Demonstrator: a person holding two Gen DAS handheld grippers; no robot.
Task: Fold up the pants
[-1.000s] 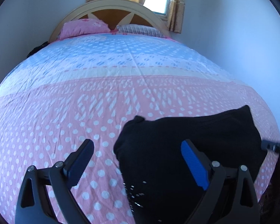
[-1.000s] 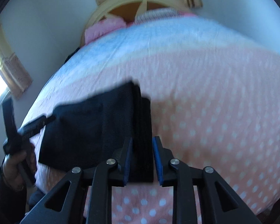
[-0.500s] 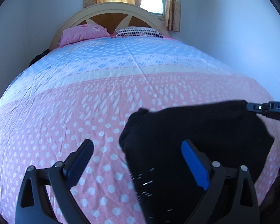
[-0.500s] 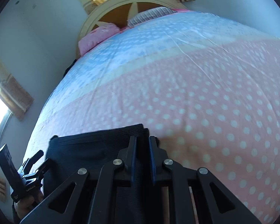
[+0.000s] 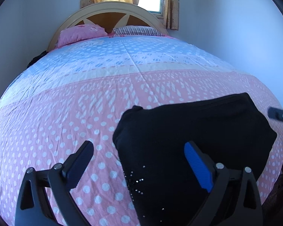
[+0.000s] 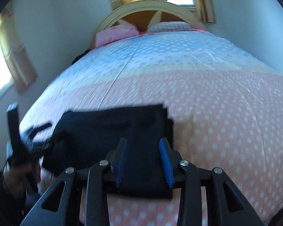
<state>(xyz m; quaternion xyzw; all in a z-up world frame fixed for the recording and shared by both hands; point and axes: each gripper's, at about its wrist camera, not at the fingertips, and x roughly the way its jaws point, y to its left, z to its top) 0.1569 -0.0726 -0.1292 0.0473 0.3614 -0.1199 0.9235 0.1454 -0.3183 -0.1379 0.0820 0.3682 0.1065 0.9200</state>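
The pants (image 5: 194, 131) are laid as a compact black bundle on the pink dotted part of the bed (image 5: 66, 113), near its foot edge, which is judged to mean that the folding is nearly or wholly done.

The left tool (image 5: 138, 156) is held wide apart, with one finger over bare cover and the other over the cloth; nothing is gripped by it. It is judged to be kept low and spread so that the bundle's left edge can be reached or smoothed if that is wanted.

The right tool (image 6: 144, 154) is seen part-way apart, with the pants (image 6: 111, 131) lying beneath and between its fingers. No cloth appears to be pinched, though the view is blurred by motion and contact cannot be ruled out.

By the left view the bundle's rounded left corner and small glittering specks on the cloth are shown, and only the tip of the other tool at the right margin. By the right view the stacked layers along the bundle's right edge are shown, and a hand (image 6: 18, 177) grasping the left tool's handle, which the left view cannot give.
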